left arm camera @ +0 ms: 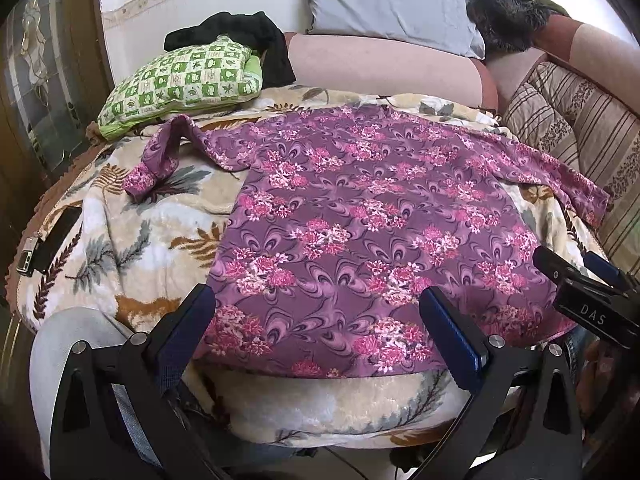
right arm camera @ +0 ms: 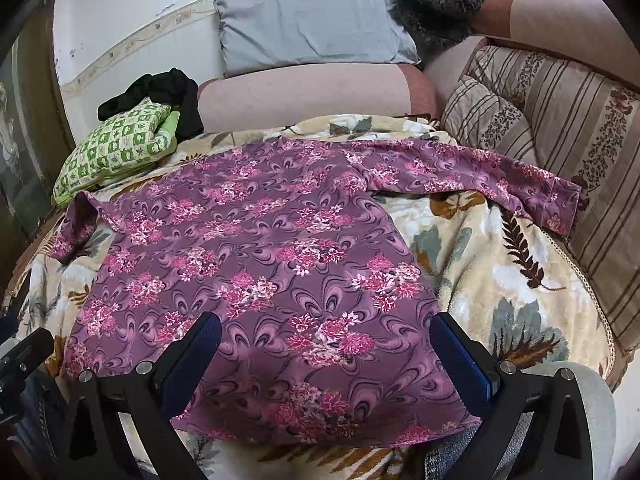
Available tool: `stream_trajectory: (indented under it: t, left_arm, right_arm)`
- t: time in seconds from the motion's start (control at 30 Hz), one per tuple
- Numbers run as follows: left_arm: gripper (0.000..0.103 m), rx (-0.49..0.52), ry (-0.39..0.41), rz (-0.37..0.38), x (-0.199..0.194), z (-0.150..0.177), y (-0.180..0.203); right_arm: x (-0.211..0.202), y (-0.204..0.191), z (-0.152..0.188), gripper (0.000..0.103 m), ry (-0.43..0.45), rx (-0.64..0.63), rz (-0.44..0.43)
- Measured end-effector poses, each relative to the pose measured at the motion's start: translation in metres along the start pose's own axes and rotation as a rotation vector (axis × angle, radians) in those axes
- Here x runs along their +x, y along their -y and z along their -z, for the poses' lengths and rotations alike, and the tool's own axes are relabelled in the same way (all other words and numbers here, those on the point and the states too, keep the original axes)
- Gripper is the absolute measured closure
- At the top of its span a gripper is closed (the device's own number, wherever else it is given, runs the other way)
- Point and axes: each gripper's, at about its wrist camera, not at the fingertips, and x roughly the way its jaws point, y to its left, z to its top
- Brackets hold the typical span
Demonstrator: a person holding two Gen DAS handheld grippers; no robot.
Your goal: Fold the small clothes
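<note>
The purple floral shirt point(left arm camera: 360, 216) point(right arm camera: 260, 280) lies spread flat on the leaf-print blanket point(left arm camera: 132, 240) point(right arm camera: 492, 280), hem toward the cameras, neckline toward the far side. The fabric is purple-mauve with a swirl motif and rows of pink-and-white flower clusters. The body panel is smooth, with few wrinkles. One sleeve point(left arm camera: 160, 160) point(right arm camera: 76, 224) is bent and bunched at the cuff on the shirt's left side as seen from the hem. The other sleeve point(left arm camera: 560, 176) point(right arm camera: 500, 184) extends outward on the opposite side, mostly straight, cuff resting near the striped cushion point(left arm camera: 580, 128) point(right arm camera: 560, 128).

The left gripper point(left arm camera: 316, 328) is released: its fingers stand wide apart above the shirt hem, holding nothing. The right gripper point(right arm camera: 326, 352) point(left arm camera: 576, 276) is likewise released, fingers wide apart over the hem at the shirt's right corner, grasping nothing.

Beyond the bunched sleeve sits a green checked pillow point(left arm camera: 180, 80) point(right arm camera: 116, 148), with a black garment point(left arm camera: 248, 40) point(right arm camera: 164, 96) behind it. Beyond the neckline is a pink bolster point(left arm camera: 384, 68) point(right arm camera: 304, 92), and behind that a grey pillow point(left arm camera: 388, 4) point(right arm camera: 308, 24).
</note>
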Motion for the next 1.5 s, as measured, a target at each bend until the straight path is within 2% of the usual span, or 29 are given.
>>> stream_trajectory:
  t: [1.27,1.5]
  left_arm:
    - [0.000,-0.006,-0.027,-0.004,0.009,0.003,-0.002]
    - [0.000,0.017,-0.037,-0.037,0.010,0.001,0.000]
  right_arm:
    - [-0.004,0.006,-0.004,0.000,-0.001,0.033,-0.035]
    - [-0.009,0.012,-0.009,0.000,-0.003,0.052,-0.032]
